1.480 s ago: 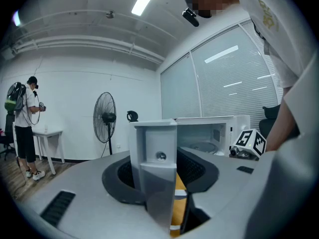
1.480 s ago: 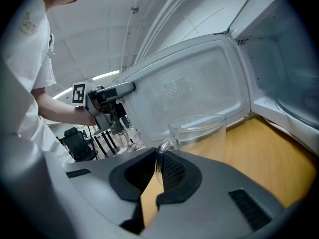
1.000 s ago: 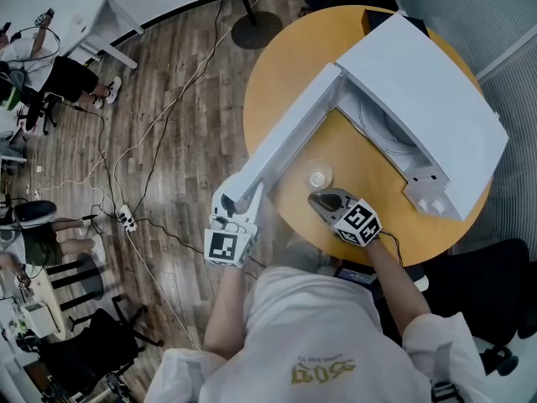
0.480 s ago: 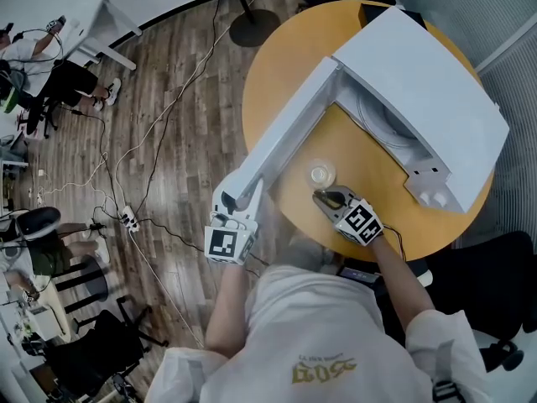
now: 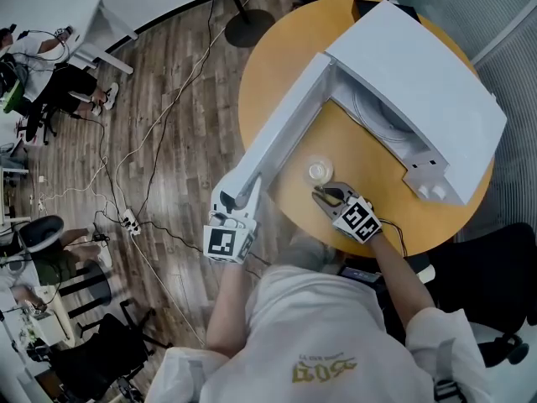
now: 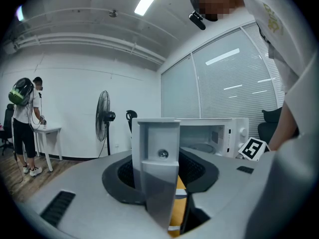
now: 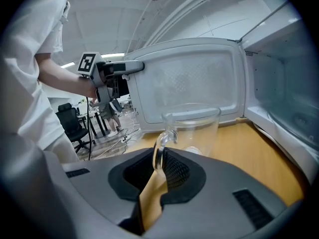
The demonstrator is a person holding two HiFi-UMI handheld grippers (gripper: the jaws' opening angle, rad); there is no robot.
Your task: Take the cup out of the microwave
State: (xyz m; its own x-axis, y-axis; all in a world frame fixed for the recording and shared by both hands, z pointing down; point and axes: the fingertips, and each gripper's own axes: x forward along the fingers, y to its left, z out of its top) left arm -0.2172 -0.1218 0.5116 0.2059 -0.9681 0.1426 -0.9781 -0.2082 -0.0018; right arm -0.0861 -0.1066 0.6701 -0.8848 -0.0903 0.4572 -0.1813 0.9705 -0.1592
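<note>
Head view, read from left to right. At far left lies the wooden floor (image 5: pixel 168 99), crossed by loose cables (image 5: pixel 107 168). Next comes my left tool (image 5: pixel 238 200), clamped on the free edge of the door (image 5: pixel 281 137). In the left gripper view that white edge fills the gap between the two jaws, and a fan (image 6: pixel 103 114) stands on the floor behind it. The door is swung wide open and runs from my left tool up to the microwave (image 5: pixel 419 74), which sits at the far right of the round yellow tabletop (image 5: pixel 268 65).

The cup (image 5: pixel 319 172), of clear glass, stands upright on the tabletop outside the microwave, just in front of the open cavity and between the door and my right tool (image 5: pixel 325 195). I see my right tool directly behind the cup, pointing at it and tilted a little downward.

In the right gripper view the handle (image 7: pixel 160 153) of the cup stands between the jaws of my right tool. These jaws are opening, and the pads lie close against the handle on either side. Behind the cup I see the inner face of the door, with the open cavity at right.
</note>
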